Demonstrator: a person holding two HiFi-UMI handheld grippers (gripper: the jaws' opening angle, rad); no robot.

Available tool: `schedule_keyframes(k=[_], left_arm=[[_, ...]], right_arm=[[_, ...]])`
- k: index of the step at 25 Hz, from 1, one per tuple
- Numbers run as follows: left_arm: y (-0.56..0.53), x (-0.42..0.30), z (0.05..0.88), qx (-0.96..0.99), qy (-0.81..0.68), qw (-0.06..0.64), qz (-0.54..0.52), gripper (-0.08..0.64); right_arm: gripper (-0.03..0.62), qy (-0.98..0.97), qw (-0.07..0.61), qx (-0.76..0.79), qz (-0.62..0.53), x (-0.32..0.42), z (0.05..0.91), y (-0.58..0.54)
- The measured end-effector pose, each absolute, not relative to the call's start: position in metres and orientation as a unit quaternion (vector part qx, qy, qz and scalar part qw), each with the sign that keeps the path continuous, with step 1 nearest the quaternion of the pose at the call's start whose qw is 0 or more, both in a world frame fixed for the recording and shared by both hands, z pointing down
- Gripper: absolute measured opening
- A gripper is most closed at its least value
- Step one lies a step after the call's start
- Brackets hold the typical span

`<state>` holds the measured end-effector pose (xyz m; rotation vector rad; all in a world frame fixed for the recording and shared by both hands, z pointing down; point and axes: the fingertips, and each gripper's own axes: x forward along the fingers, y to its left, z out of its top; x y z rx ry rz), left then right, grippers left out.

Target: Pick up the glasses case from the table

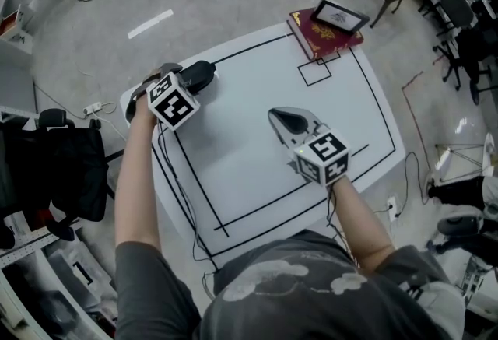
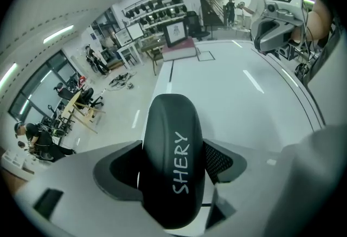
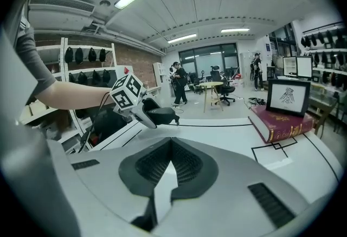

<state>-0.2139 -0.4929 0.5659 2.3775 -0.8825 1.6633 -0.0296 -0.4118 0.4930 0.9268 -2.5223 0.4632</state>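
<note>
Your left gripper (image 1: 187,82) is clamped on the black glasses case (image 2: 173,165), which stands lengthwise between both pads at the left rear corner of the white table (image 1: 257,82). Your right gripper (image 3: 170,146) is closed and empty, its fingertips meeting above the table's middle.

White counter (image 1: 257,163), black line markings; red book (image 1: 320,36) at far corner, picture frame (image 1: 340,15) atop book.
</note>
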Motion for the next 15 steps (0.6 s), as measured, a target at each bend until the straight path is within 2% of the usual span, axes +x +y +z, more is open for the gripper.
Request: schedule_keyframes(k=[15], left_arm=[[-0.428,-0.179,0.455,0.802,-0.422,0.042,0.42,0.337]], right_arm=[[-0.002,-0.919,0.166,0.329,0.137,0.002,0.439,-0.363]])
